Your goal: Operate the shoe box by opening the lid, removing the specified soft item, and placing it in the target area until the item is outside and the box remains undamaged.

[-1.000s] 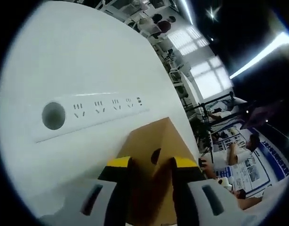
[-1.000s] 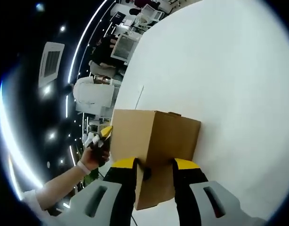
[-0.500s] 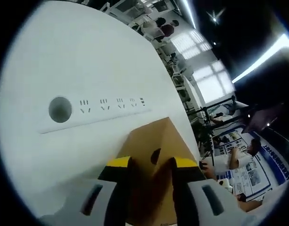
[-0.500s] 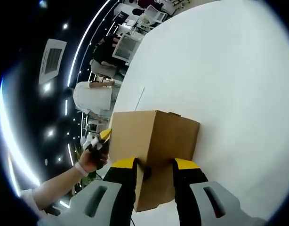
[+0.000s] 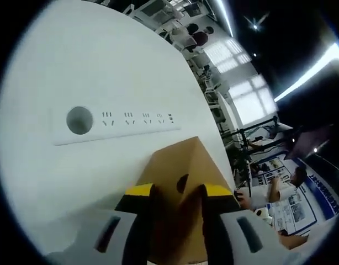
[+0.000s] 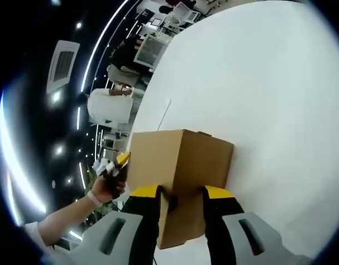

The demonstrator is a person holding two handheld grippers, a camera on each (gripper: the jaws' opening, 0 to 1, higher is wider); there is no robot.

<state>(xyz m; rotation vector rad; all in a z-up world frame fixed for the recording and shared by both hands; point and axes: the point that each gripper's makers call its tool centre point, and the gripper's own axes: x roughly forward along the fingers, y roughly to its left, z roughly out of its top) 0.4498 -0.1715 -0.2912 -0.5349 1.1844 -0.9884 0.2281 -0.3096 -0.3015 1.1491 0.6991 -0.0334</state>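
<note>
A brown cardboard shoe box [image 5: 178, 160] with its lid down rests on a white table [image 5: 103, 61]. In the left gripper view, my left gripper [image 5: 178, 192] is shut on one end of the box, with a jaw on each side of a round finger hole [image 5: 182, 182]. From the right gripper view I see the opposite end of the box [image 6: 183, 157], and my right gripper [image 6: 180, 194] is shut on its near edge. At the far end, a hand [image 6: 102, 187] holds the left gripper [image 6: 118, 164] against the box. The soft item is hidden.
A white power strip [image 5: 122, 118] with several sockets and a round opening is set into the table beyond the box. Bare white tabletop [image 6: 258, 83] lies to the right of the box. Desks, screens and people stand in the background past the table's edge.
Both views have drifted slightly, so the power strip sits a little further right in the left gripper view. The box and both grips look the same.
</note>
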